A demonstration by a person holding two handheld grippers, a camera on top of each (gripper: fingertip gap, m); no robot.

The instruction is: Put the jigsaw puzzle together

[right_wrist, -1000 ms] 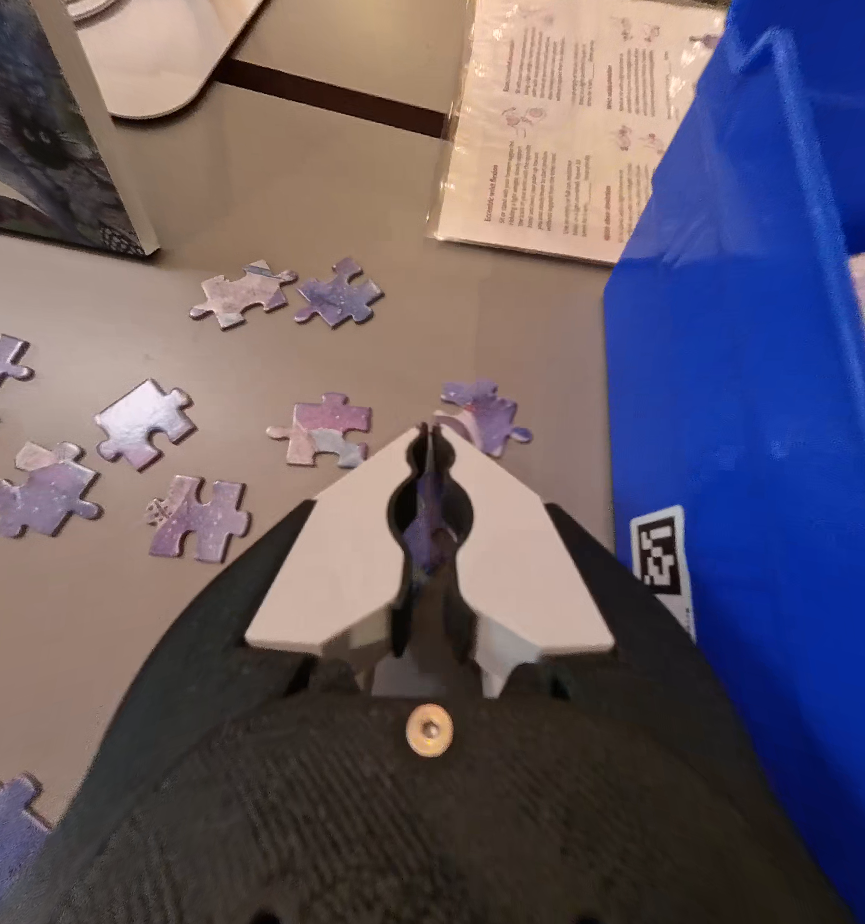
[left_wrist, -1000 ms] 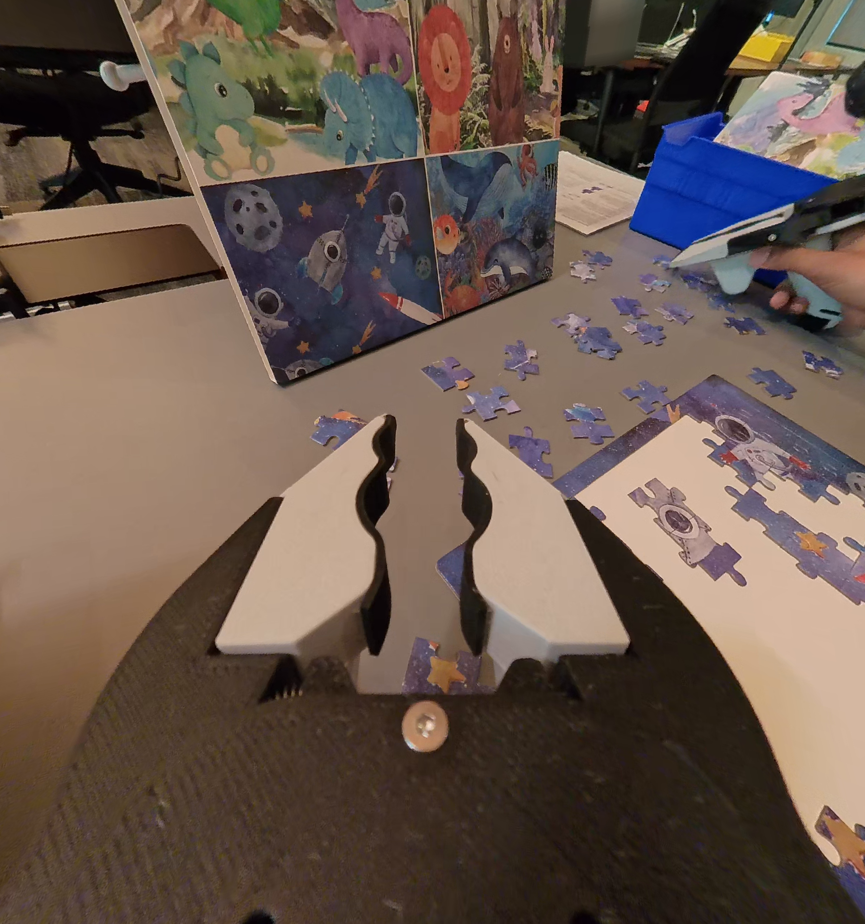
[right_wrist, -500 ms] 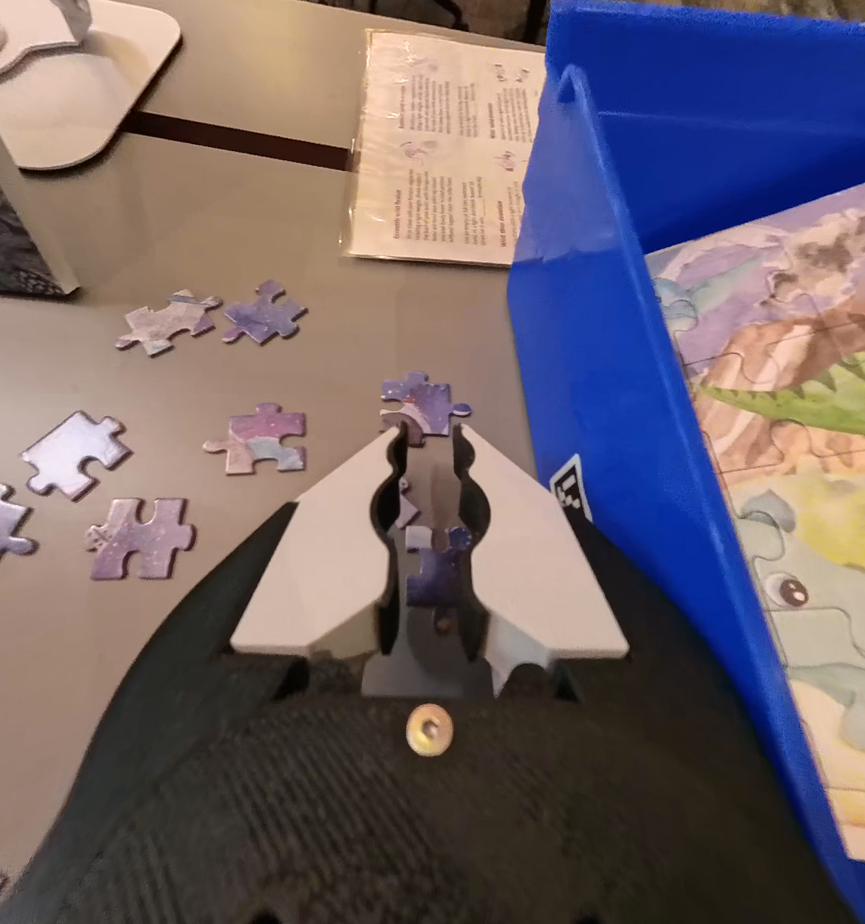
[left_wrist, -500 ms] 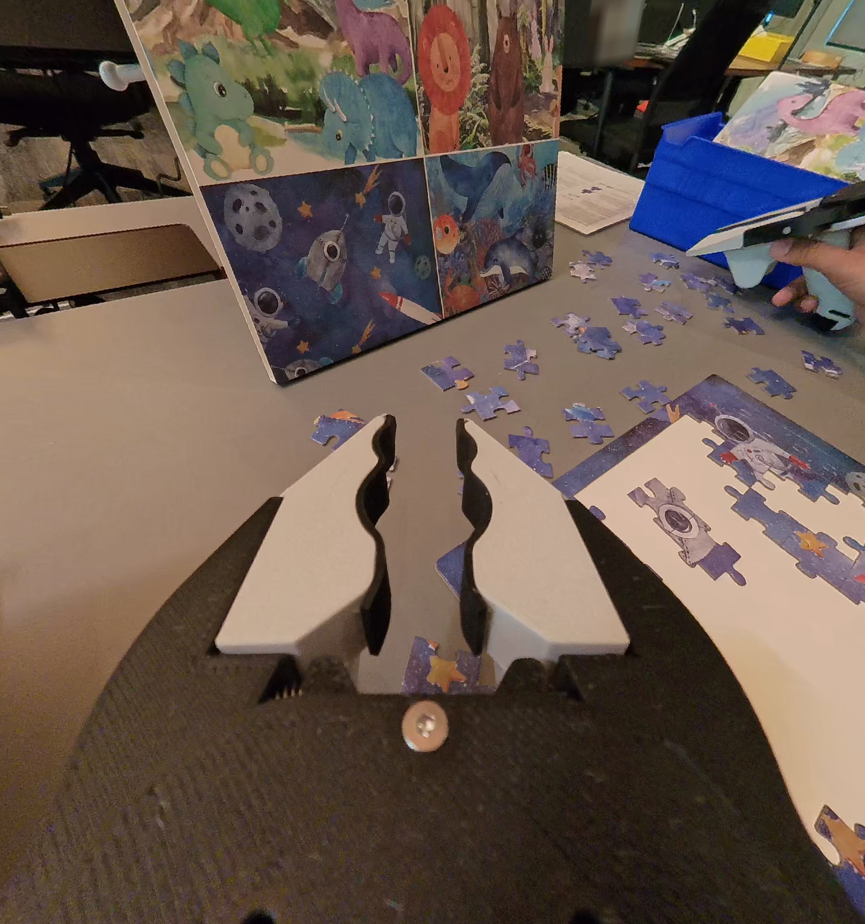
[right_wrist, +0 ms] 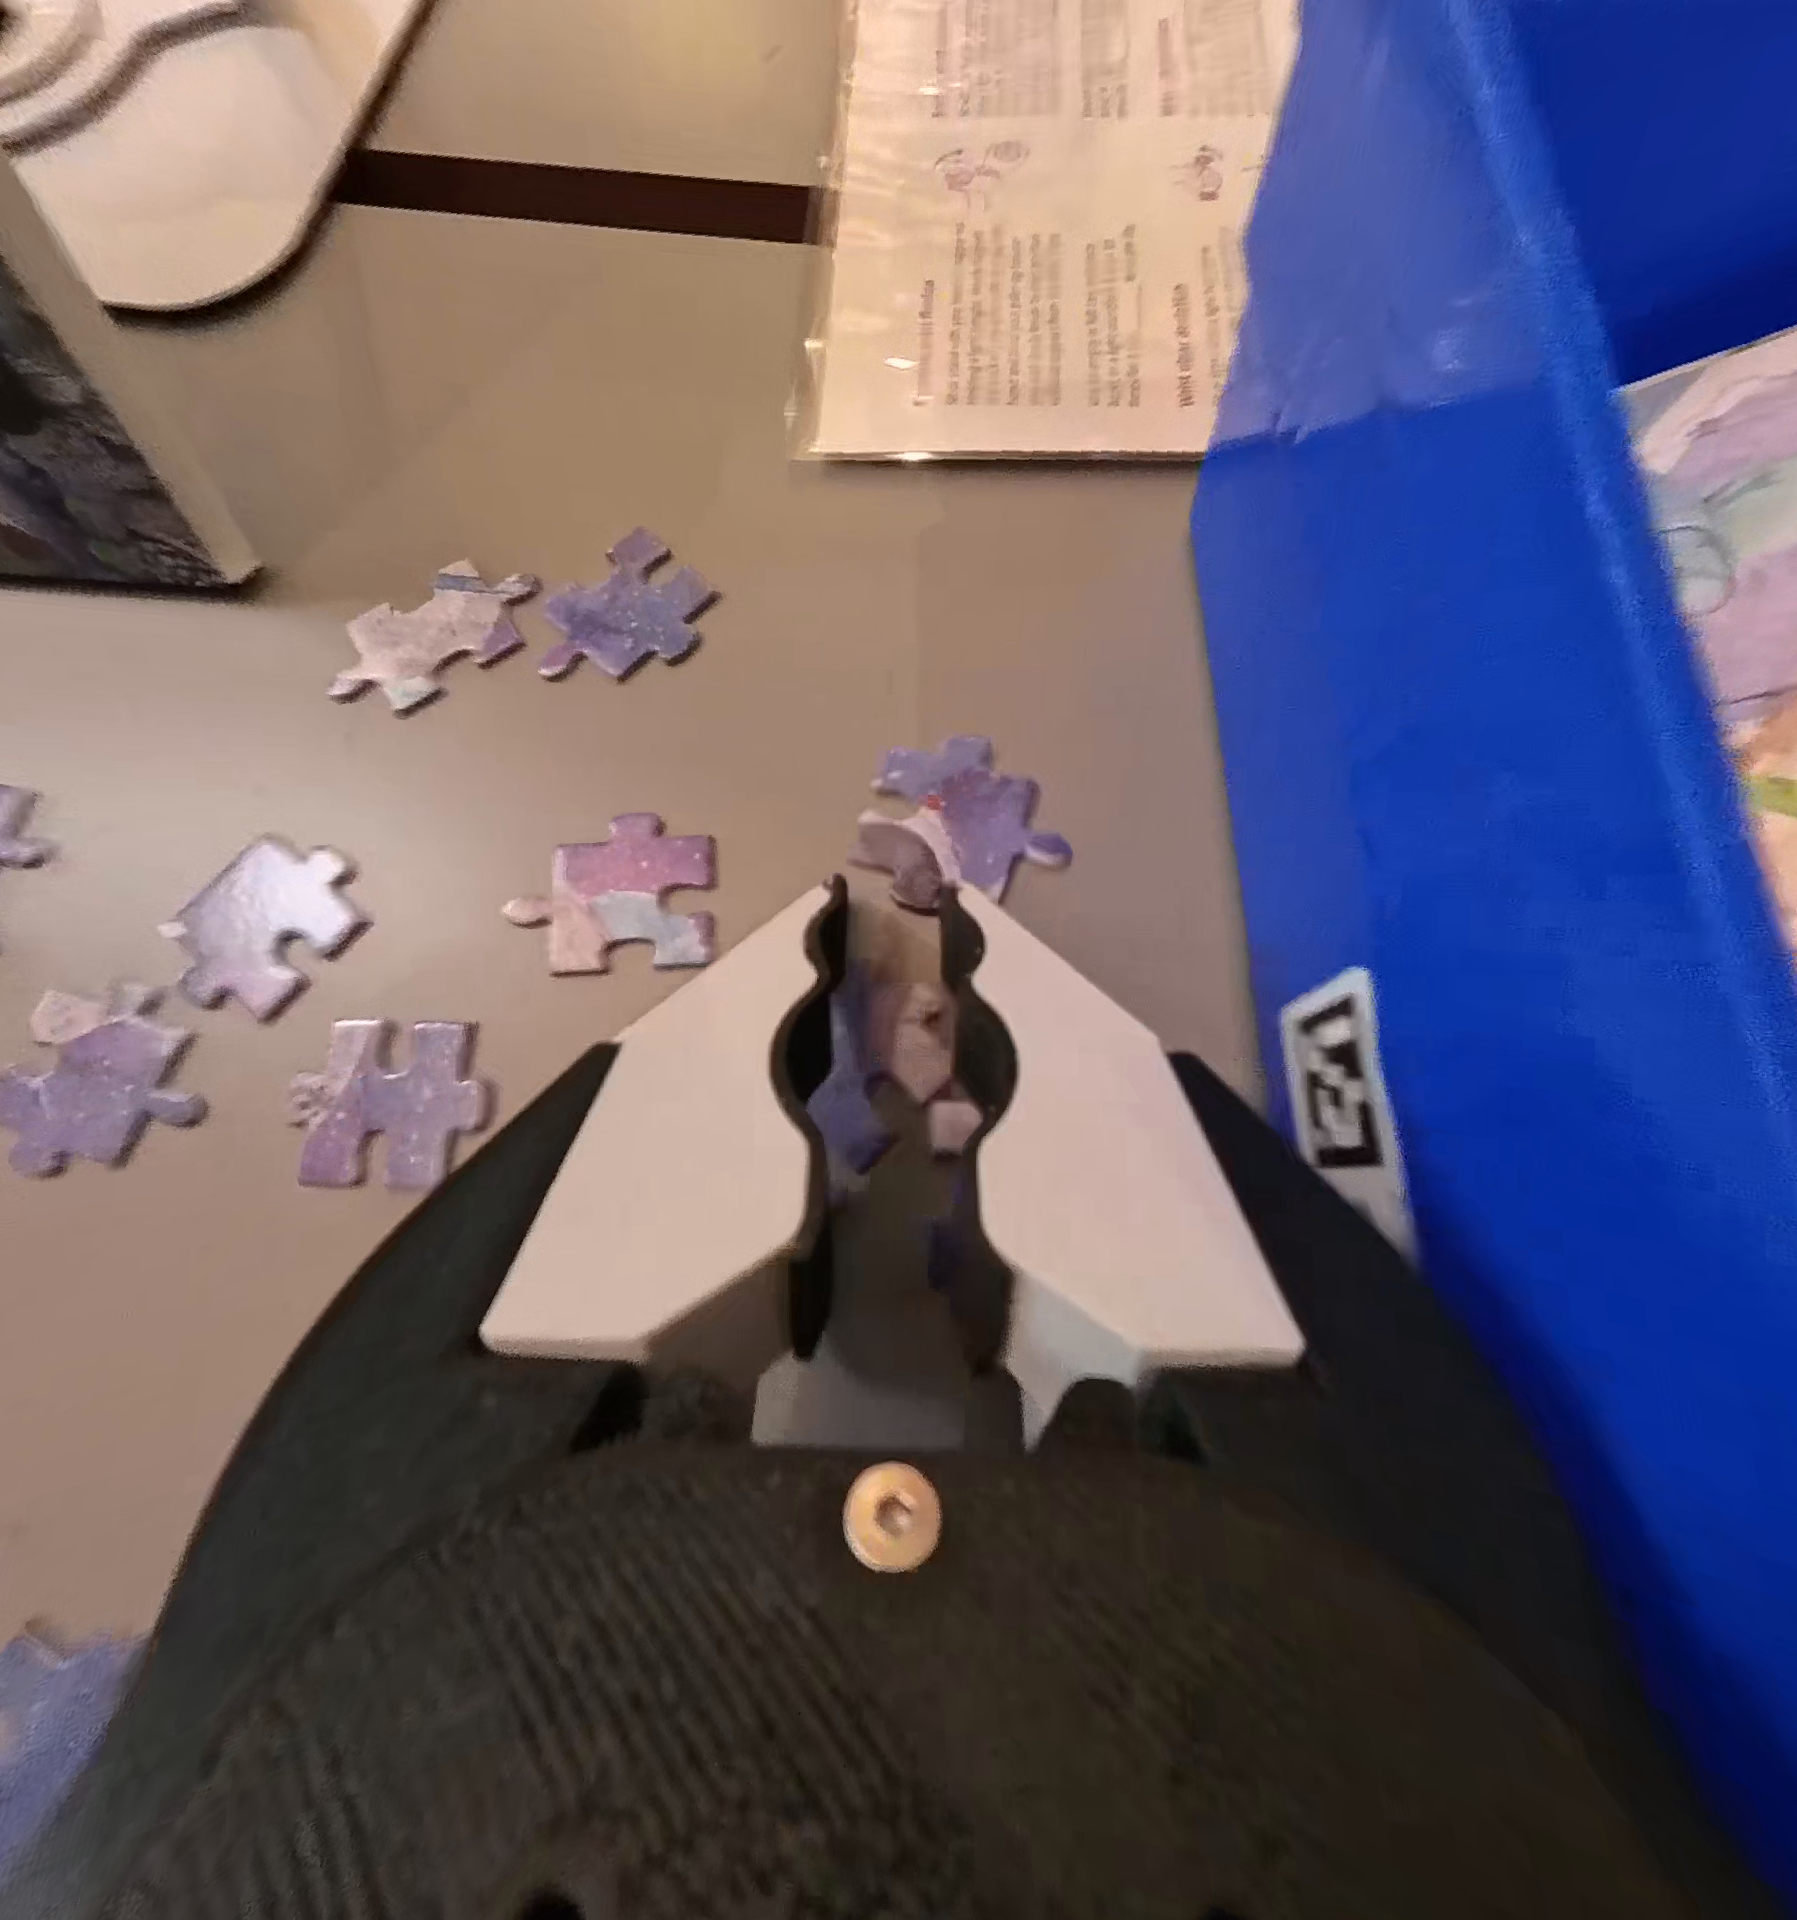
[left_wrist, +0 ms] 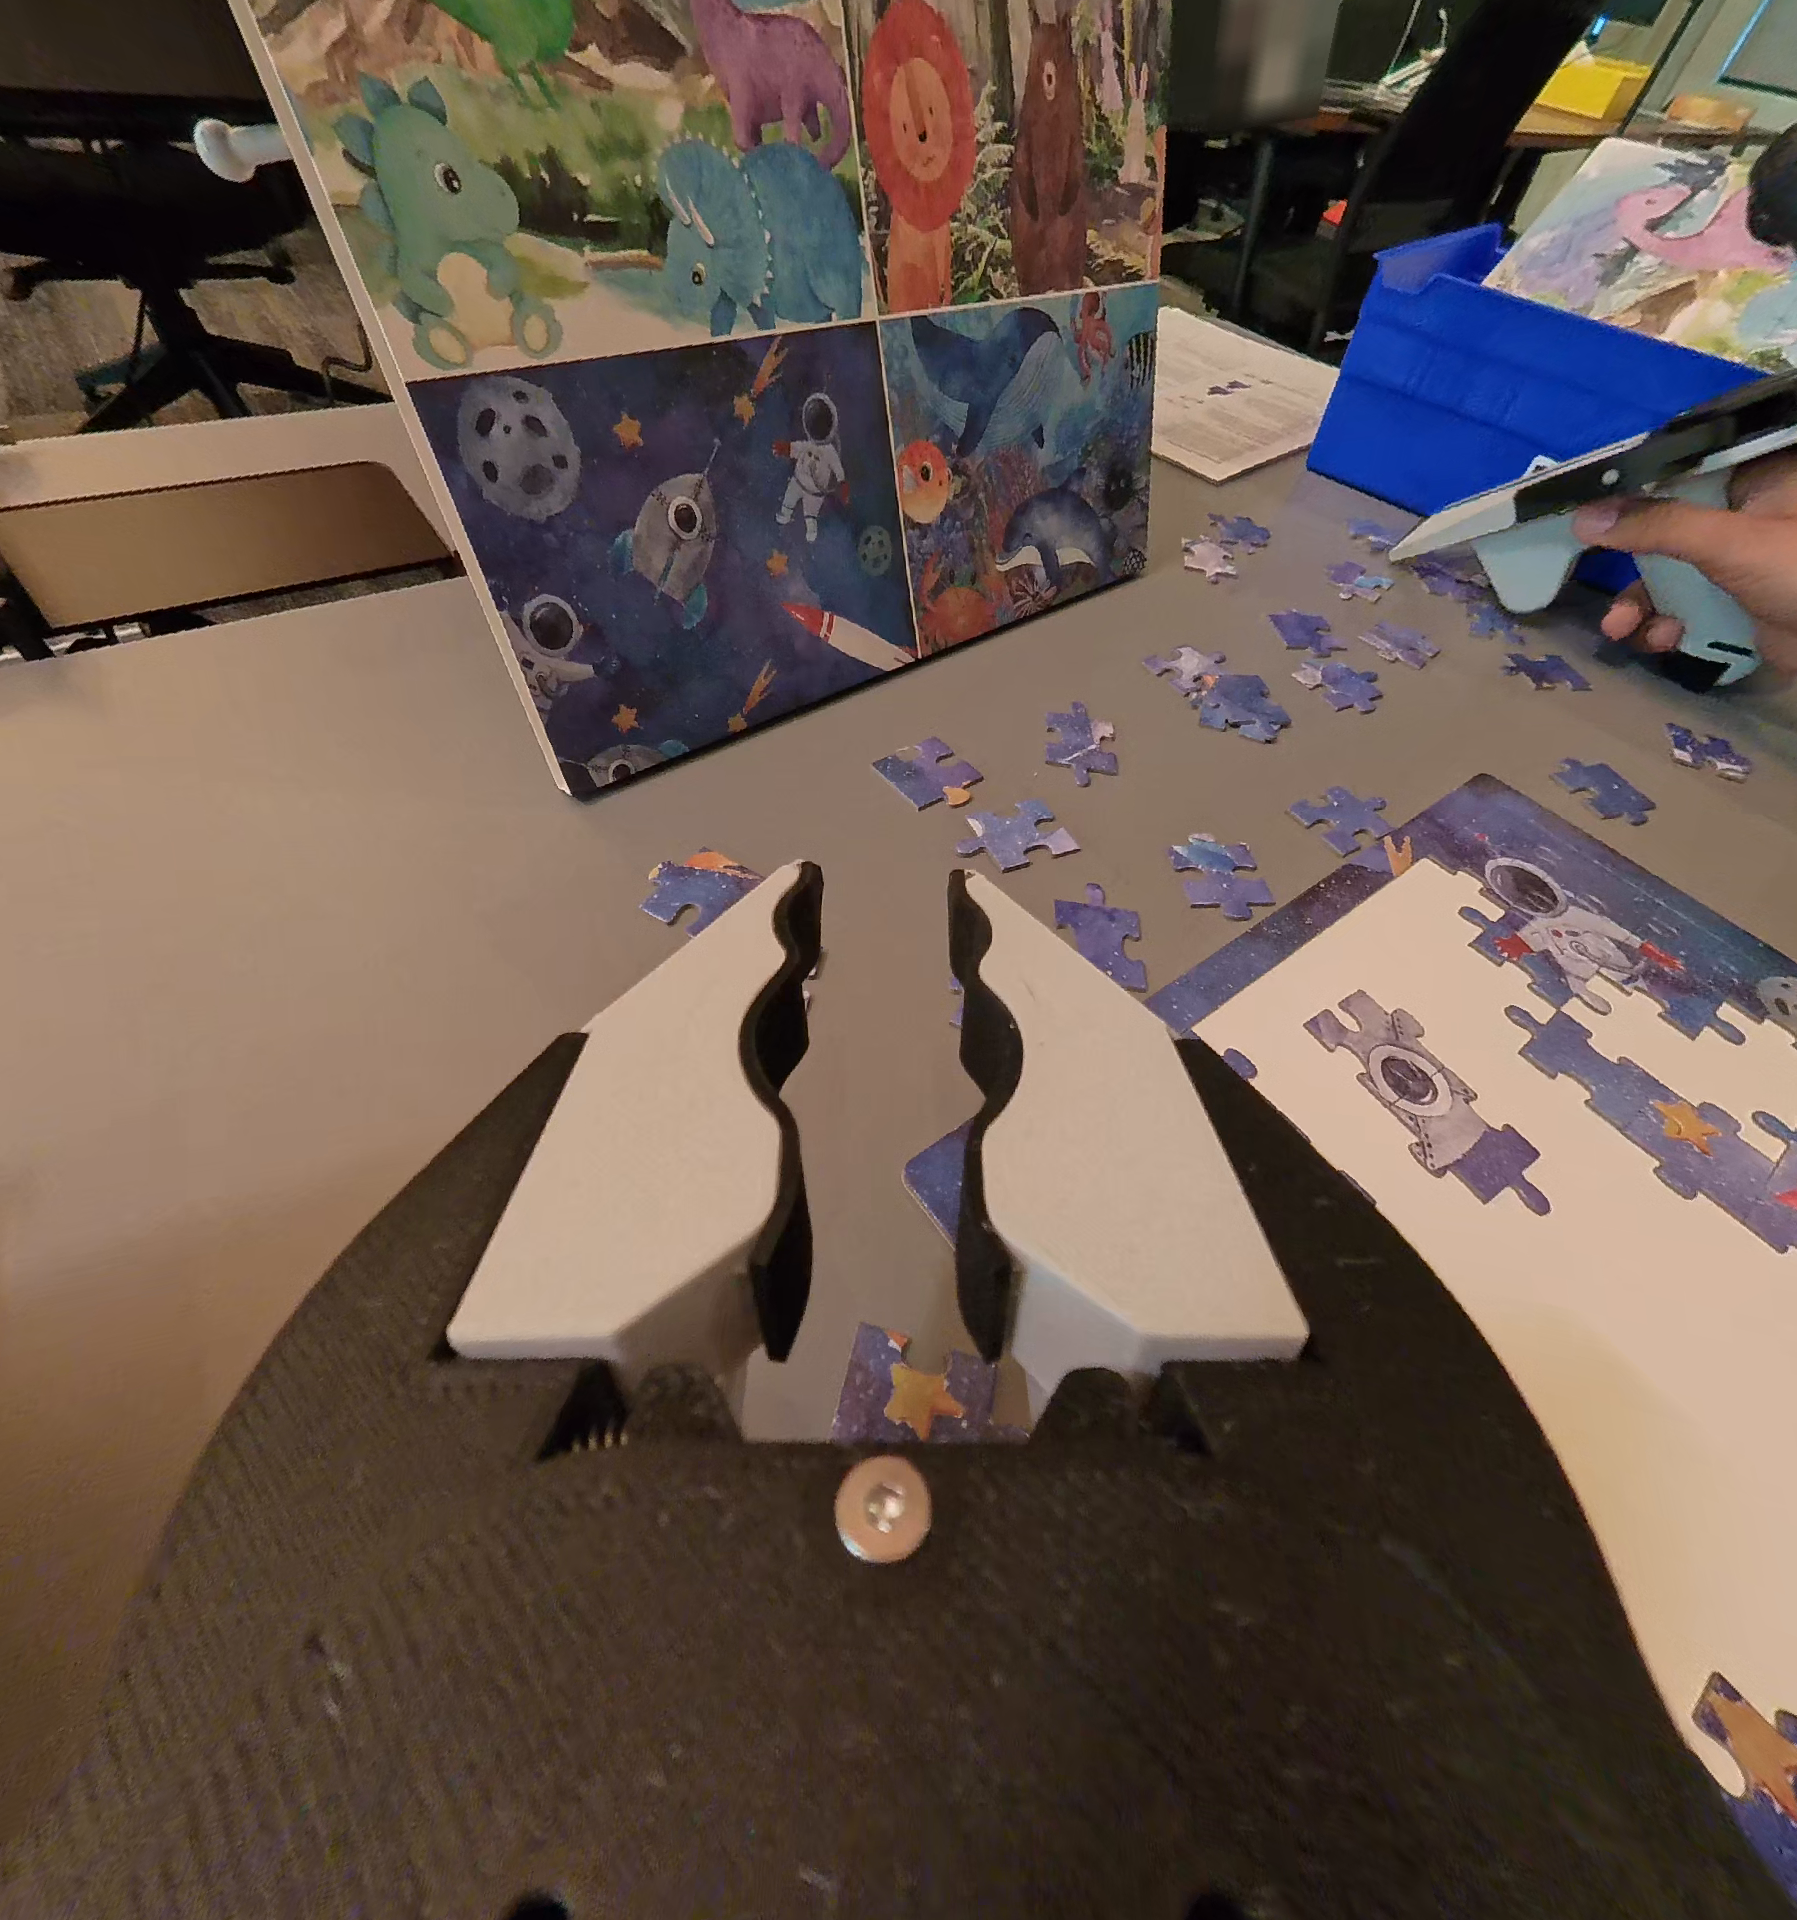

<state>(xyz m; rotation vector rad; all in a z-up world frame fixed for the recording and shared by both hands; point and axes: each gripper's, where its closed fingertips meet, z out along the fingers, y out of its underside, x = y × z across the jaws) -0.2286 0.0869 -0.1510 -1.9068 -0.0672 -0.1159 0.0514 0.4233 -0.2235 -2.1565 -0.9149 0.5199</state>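
Glaring softly off the grey table (left_wrist: 198,935) under dim indoor light; blurring the right wrist view; bending edges.

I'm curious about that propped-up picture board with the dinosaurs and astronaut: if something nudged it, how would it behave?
The picture board looks thin, flat and stiff. It leans back on its bottom edge on the grey table, so a nudge would probably tip or slide it. Its support is hidden.

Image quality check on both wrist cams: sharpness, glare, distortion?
Left wrist view: sharp; fisheye bends the table edges; soft sheen on the picture board; background dim. Right wrist view: motion-blurred throughout, loose pieces and paper sheet smeared; warm glare washes the pieces pale; blue bin wall stretched by the wide lens.
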